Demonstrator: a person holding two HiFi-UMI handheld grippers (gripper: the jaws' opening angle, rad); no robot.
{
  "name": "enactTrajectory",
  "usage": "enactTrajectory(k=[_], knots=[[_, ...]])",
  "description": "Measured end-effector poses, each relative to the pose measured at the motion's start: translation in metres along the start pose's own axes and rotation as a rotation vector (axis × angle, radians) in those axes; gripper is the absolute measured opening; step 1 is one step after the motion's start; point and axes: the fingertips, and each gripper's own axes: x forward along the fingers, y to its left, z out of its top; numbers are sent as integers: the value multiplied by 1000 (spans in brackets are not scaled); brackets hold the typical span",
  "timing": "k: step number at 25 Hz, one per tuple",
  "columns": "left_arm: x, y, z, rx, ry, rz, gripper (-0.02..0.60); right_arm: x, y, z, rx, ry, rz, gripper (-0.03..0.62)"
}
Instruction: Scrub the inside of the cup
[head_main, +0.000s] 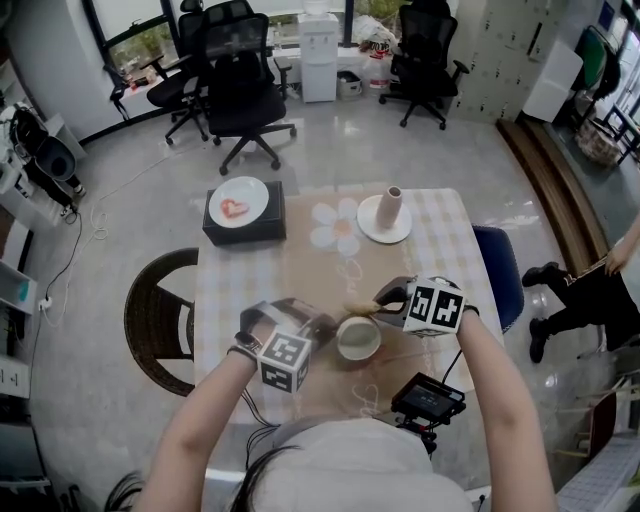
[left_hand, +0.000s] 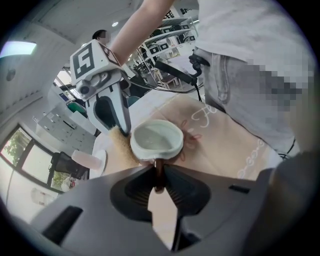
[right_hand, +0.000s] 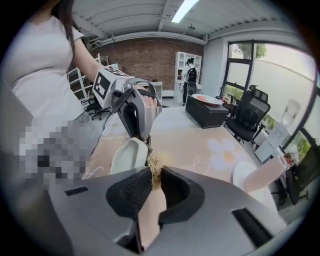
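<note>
Grippers meet over a pale cup (head_main: 358, 337) that stands mouth up on a cloth-covered table (head_main: 300, 275), directly in front of the person holding the tools.

The left gripper (head_main: 328, 327) reaches the cup from its left. Its jaws are pressed together on a thin dark piece at the cup's wall, apparently the handle, just under the rim.

The right gripper (head_main: 380, 305) comes from the cup's right. Its jaws are pinched tight on a straw-coloured scrubber (right_hand: 155, 169). The scrubber's fibres touch the cup's rim on the side away from the person. The left gripper view shows the scrubber against the edge of the rim, not down in the bowl, and the cup's pale interior is open to the camera.

Beyond the cup and slightly to its right, a pink tumbler (head_main: 392, 205) stands on a white plate (head_main: 372, 232). Beyond the cup and to its left, a black box (head_main: 245, 228) carries a second plate (head_main: 250, 192) with something red on it. A flower print (head_main: 337, 226) on the cloth lies between the two, straight out from the cup. On the near side of the cup and to its right, a small black monitor (head_main: 428, 397) sits at the table edge.

A dark wicker chair (head_main: 158, 318) stands to the left of the cup and a blue seat (head_main: 499, 270) to its right. Black office chairs (head_main: 240, 85) stand well beyond the cup on a glossy floor (head_main: 420, 155).
</note>
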Motion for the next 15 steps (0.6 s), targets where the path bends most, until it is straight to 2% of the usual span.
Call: enactTrajectory(k=[5,9,11,15], knots=[[0,-2,-1,2,4,-5,67,5,-5,-8,42,12,-17,54],[1,-2,-2,-6,1,-10,67,-11,-12,2,89,-107,-82,54],[1,-2,-2,-6,1,-12,67,-23,-12,10,68,-146,-104,54],[2,-3,-3,-6,1,-24,67,-38,1,26,-55,-160,-120,54]])
